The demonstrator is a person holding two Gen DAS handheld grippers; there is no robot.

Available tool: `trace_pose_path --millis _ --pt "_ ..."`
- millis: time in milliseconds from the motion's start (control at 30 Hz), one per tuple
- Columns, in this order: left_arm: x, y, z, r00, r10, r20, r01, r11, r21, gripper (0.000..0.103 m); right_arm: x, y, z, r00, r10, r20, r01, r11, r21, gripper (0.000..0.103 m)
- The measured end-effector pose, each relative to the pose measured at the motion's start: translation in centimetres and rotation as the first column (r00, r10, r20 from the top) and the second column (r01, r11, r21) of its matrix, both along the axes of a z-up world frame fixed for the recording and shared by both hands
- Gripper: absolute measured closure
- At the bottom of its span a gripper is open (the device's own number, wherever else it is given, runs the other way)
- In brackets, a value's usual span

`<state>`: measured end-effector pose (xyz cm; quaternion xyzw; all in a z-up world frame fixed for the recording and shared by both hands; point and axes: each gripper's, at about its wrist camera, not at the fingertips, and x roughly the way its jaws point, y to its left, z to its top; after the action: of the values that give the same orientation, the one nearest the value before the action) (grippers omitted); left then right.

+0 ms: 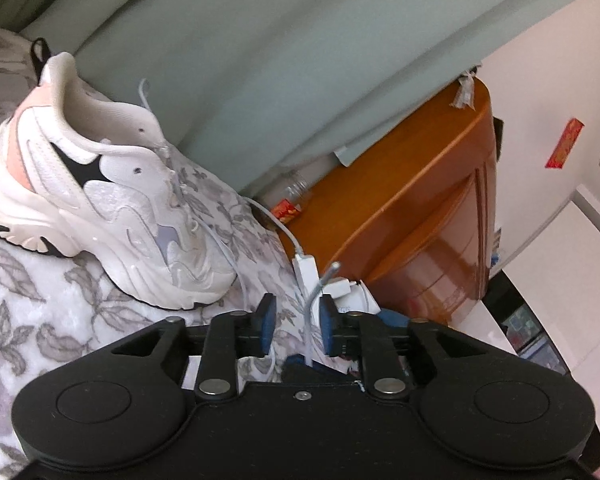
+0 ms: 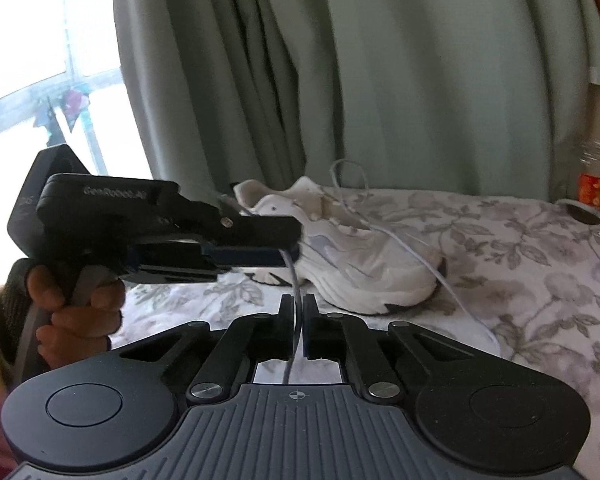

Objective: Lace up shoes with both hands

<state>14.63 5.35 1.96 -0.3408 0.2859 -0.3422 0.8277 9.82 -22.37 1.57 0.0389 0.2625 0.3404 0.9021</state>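
A white and pink sneaker (image 1: pixel 100 208) stands on a floral blanket (image 1: pixel 40 320); it also shows in the right wrist view (image 2: pixel 356 256). Its white lace (image 1: pixel 236 264) trails off the toe. My left gripper (image 1: pixel 296 312) is open, and the lace end (image 1: pixel 320 284) with its stiff tip rises between its jaws near the right pad. In the right wrist view the left gripper (image 2: pixel 292 250) sits left of the shoe. My right gripper (image 2: pixel 298 312) is nearly shut with the lace (image 2: pixel 294 300) running between its pads. A second lace (image 2: pixel 432 268) loops off the shoe's top across the blanket.
A white charger with cable (image 1: pixel 306 268) lies on the blanket edge. An orange wooden cabinet (image 1: pixel 428 216) stands to the right with a plastic bottle (image 1: pixel 296 196) beside it. Green curtains (image 2: pixel 340 80) hang behind the bed, with a window (image 2: pixel 40 40) at left.
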Motion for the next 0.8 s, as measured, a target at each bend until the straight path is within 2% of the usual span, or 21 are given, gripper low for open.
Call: trace_pose_path --millis 233,333,500,600,700,800 --pt "0.4 0.4 -0.6 0.999 0.03 -0.024 -0.031 0.998 -0.05 0.08 -0.1 -1.7 -0.5 0.999 -0.044 -0.018 0.044 0.999 0.014 0.1" --pt "0.5 0.6 -0.8 0.998 0.044 -0.035 -0.047 0.995 -0.084 0.071 -0.2 -1.8 -0.6 0.999 -0.039 -0.022 0.039 0.999 0.005 0.1" --pt "0.4 0.9 -0.7 0.997 0.07 -0.031 -0.072 0.994 -0.086 0.072 -0.3 -1.9 -1.0 0.999 -0.039 -0.034 0.039 0.999 0.0 0.1" --pt "0.4 0.9 -0.7 0.996 0.086 -0.032 -0.088 0.992 -0.093 0.082 -0.4 -2.1 -1.0 0.999 -0.04 -0.036 0.04 0.999 0.001 0.1" --pt "0.4 1.0 -0.8 0.995 0.094 -0.037 -0.097 0.989 -0.108 0.103 -0.5 -2.2 -1.2 0.998 -0.046 -0.041 0.046 0.999 -0.002 0.1" --pt "0.5 0.7 -0.7 0.996 0.081 -0.039 -0.084 0.992 -0.094 0.103 -0.5 -2.4 -1.4 0.998 -0.05 -0.049 0.05 0.999 -0.005 0.1"
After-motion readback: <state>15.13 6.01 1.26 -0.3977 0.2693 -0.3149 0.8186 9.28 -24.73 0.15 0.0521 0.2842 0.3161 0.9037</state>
